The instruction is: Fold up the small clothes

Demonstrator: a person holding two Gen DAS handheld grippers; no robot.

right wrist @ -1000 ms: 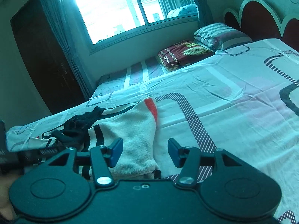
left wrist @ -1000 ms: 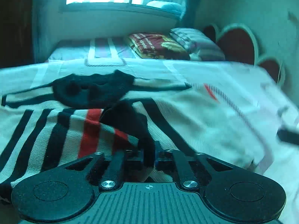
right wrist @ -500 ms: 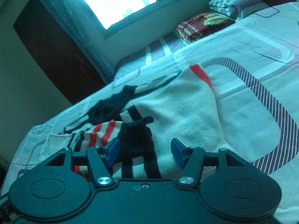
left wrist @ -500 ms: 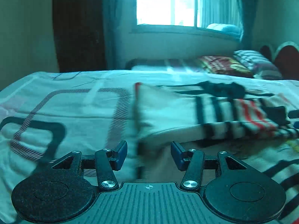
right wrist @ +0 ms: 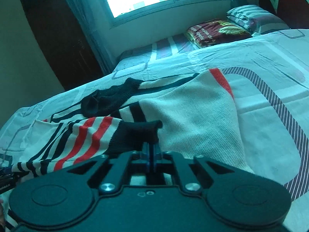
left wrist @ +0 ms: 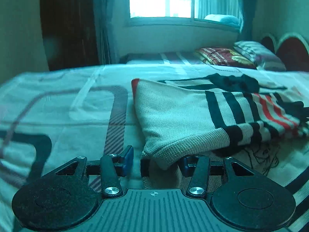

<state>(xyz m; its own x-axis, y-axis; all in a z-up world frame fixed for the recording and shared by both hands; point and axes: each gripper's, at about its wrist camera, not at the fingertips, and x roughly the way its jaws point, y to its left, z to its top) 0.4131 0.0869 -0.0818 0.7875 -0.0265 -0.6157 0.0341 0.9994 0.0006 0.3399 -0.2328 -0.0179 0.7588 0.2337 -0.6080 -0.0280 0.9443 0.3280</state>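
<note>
My right gripper (right wrist: pixel 151 154) is clamped on the black cuff (right wrist: pixel 139 133) of a striped knit sweater (right wrist: pixel 193 116) spread on the patterned bedsheet (right wrist: pixel 270 61). My left gripper (left wrist: pixel 156 159) gapes around the sweater's cream hem corner (left wrist: pixel 164 154), which hides part of its right pad; contact is unclear.

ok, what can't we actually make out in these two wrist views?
- Left wrist: whether the sweater hem sits between the open left gripper fingers; its right pad is covered by cloth.
- Left wrist: the drawing on the sheet, partly under the sweater.
- Right wrist: how much black cuff the shut right gripper pinches; the gripper body blocks it.
- Right wrist: object at the left edge, cut off.
</note>
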